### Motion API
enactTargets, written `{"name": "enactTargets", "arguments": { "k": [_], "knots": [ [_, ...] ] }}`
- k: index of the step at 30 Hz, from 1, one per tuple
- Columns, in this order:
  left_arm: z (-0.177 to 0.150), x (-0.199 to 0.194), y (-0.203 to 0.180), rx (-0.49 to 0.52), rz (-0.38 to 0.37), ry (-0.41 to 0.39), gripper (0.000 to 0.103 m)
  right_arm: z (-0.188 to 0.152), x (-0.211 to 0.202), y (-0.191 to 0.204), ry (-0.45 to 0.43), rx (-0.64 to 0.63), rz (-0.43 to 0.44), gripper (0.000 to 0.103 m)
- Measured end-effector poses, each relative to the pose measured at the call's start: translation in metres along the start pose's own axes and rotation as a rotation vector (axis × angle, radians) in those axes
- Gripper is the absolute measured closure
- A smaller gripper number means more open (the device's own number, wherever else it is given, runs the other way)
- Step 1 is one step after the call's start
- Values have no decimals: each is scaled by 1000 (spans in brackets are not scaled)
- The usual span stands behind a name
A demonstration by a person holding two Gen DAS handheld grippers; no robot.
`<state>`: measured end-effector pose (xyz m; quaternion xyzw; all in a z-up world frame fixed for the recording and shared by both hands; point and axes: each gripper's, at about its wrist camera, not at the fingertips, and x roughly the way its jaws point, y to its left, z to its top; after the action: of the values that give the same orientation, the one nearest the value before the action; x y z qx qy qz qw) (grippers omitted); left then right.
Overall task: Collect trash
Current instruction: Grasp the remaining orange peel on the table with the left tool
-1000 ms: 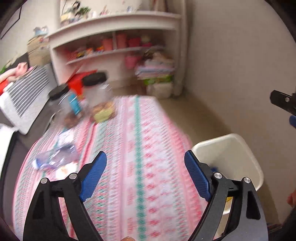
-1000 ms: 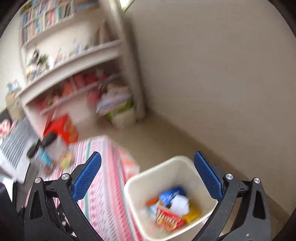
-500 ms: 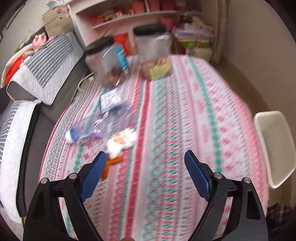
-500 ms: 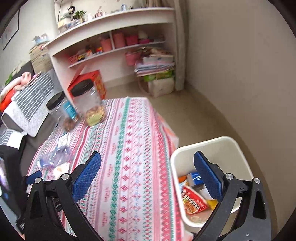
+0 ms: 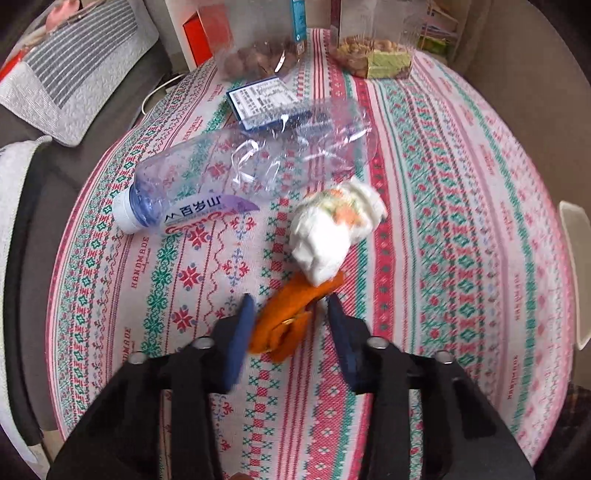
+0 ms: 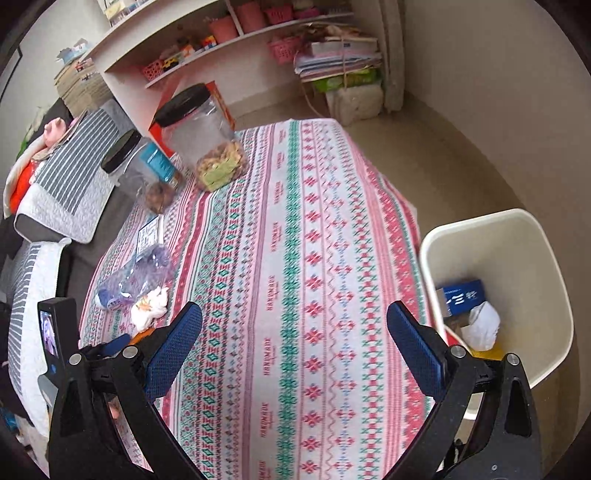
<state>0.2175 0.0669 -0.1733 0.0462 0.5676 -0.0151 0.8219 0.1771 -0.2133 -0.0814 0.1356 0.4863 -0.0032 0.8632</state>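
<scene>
On the patterned tablecloth (image 5: 443, 221) lies an orange peel (image 5: 284, 321), and my left gripper (image 5: 291, 314) straddles it from above. Its jaws are closing with the peel between them; the left pad touches it, while a sliver of cloth still shows beside the right pad. Just beyond lie a crumpled white tissue (image 5: 328, 232), a crushed clear water bottle (image 5: 221, 177) and a flat blue and white packet (image 5: 262, 99). My right gripper (image 6: 295, 332) hangs open and empty over the cloth, left of the white bin (image 6: 535, 258), which holds trash.
Two clear jars with black lids (image 6: 199, 133) (image 6: 136, 170) stand at the table's far end. A sofa with striped cushions (image 6: 74, 177) runs along the left side. Shelves (image 6: 221, 33) line the back wall. The bin's rim (image 5: 576, 273) shows past the table's right edge.
My left gripper came down to the trash at the table's left side and its jaws narrowed around the orange peel. The right gripper swung from above the bin to over the table.
</scene>
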Motion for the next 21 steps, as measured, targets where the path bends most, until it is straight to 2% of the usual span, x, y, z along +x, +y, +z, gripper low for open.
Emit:
{"name": "enactTargets", "arguments": {
  "k": [1, 2, 4, 9, 13, 15, 17, 21],
  "knots": [
    [-3, 0, -1, 10, 15, -1, 77, 0, 2, 2, 5, 0, 3, 7],
    [-4, -1, 1, 8, 5, -1, 79, 0, 4, 5, 8, 1, 6, 7],
    [-9, -6, 5, -14, -37, 15, 81, -1, 8, 10, 13, -1, 13, 7],
    [-28, -47, 12, -17, -47, -10, 82, -6, 25, 27, 57, -11, 23, 7],
    [-45, -96, 37, -80, -50, -79, 82, -14, 45, 43, 113, -24, 36, 7],
    [-47, -118, 53, -122, -23, -124, 82, -19, 55, 53, 132, -7, 40, 7],
    [-50, -144, 71, -168, 1, -187, 81, -24, 63, 67, 120, 26, 41, 7],
    [-46, -179, 101, -256, 4, -288, 80, -36, 83, 109, 101, 95, 66, 7]
  ]
}}
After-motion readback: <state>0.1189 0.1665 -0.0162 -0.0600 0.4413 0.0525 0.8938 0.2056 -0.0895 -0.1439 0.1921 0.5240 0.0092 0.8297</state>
